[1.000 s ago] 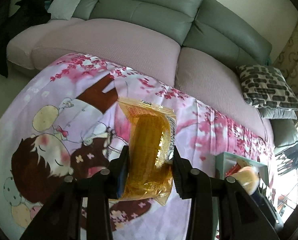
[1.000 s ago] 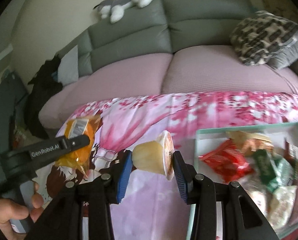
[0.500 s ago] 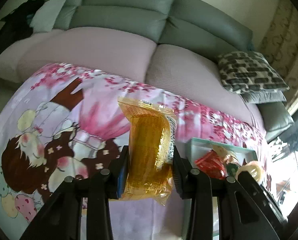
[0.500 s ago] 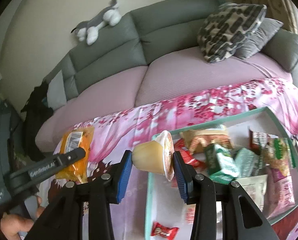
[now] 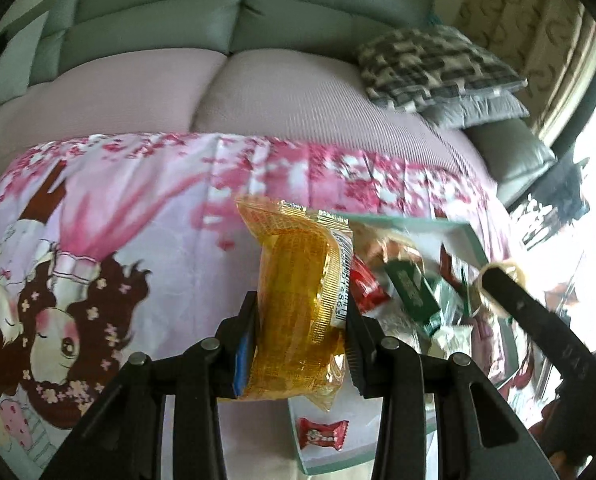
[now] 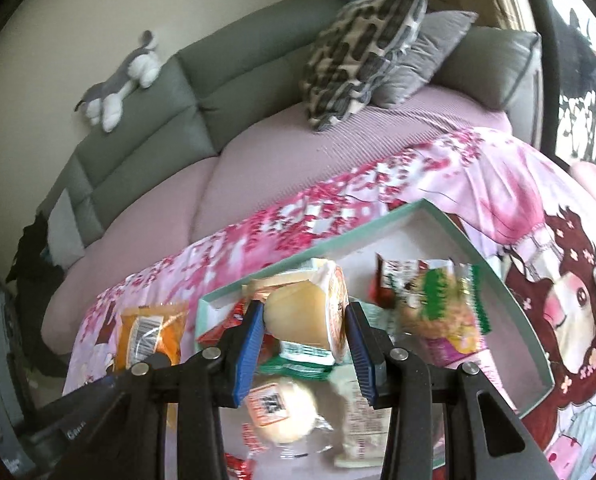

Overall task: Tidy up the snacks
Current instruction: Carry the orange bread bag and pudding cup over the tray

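Left hand-held gripper (image 5: pixel 298 344) clamps an orange snack packet (image 5: pixel 298 300) above the tray (image 5: pixel 474 240).

Orange packet (image 5: pixel 298 312); pale yellow cup (image 6: pixel 302 316); teal-rimmed tray (image 6: pixel 478 256); pink blossom-print cloth (image 5: pixel 137 200).

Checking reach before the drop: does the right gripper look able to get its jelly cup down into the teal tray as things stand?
Probably yes. The right gripper, shut on the jelly cup, hangs over the teal tray, which has no lid; only loose snack packets lie beneath.
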Demonstrator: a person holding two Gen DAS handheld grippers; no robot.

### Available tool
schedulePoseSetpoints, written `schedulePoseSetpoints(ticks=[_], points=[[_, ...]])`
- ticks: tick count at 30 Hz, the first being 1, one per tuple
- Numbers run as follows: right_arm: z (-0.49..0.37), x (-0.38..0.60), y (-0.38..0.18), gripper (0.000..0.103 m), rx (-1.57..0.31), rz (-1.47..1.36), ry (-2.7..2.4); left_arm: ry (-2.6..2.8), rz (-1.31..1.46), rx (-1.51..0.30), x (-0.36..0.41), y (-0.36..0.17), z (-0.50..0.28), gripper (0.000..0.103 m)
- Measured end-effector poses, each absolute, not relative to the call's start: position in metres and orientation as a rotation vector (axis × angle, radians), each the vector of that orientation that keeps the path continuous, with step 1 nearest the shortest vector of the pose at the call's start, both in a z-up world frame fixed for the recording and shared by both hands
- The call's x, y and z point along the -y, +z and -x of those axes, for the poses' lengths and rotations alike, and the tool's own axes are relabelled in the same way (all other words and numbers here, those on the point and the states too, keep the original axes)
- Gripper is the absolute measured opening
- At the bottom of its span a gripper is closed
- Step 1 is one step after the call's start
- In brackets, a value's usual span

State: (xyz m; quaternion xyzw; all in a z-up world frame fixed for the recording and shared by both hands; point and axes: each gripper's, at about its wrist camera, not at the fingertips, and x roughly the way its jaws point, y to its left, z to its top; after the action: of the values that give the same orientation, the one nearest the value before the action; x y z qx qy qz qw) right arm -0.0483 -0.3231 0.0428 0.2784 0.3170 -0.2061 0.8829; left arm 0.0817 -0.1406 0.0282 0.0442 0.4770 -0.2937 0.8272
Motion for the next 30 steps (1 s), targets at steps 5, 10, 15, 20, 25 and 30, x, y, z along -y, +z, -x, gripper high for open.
schedulePoseSetpoints(ticks=[5,10,15,20,25,30], points=[[0.054,0.331,0.035,0.044,-0.678,-0.603,-0.454,-0.623,-0.119,-1.040,0.150,0.018,-0.077,0.040],[0.057,0.337,0.031,0.044,-0.686,-0.619,-0.465,-0.601,-0.118,-1.047,0.147,0.014,-0.079,0.040],[0.058,0.342,0.025,0.044,-0.705,-0.638,-0.477,-0.594,-0.131,-1.060,0.150,0.008,-0.080,0.040],[0.060,0.348,0.018,0.044,-0.721,-0.658,-0.488,-0.592,-0.140,-1.077,0.155,0.001,-0.080,0.040],[0.062,0.352,0.013,0.044,-0.732,-0.675,-0.494,-0.584,-0.154,-1.076,0.157,-0.002,-0.079,0.040],[0.064,0.355,0.012,0.044,-0.733,-0.686,-0.495,-0.585,-0.162,-1.070,0.160,-0.002,-0.077,0.040]])
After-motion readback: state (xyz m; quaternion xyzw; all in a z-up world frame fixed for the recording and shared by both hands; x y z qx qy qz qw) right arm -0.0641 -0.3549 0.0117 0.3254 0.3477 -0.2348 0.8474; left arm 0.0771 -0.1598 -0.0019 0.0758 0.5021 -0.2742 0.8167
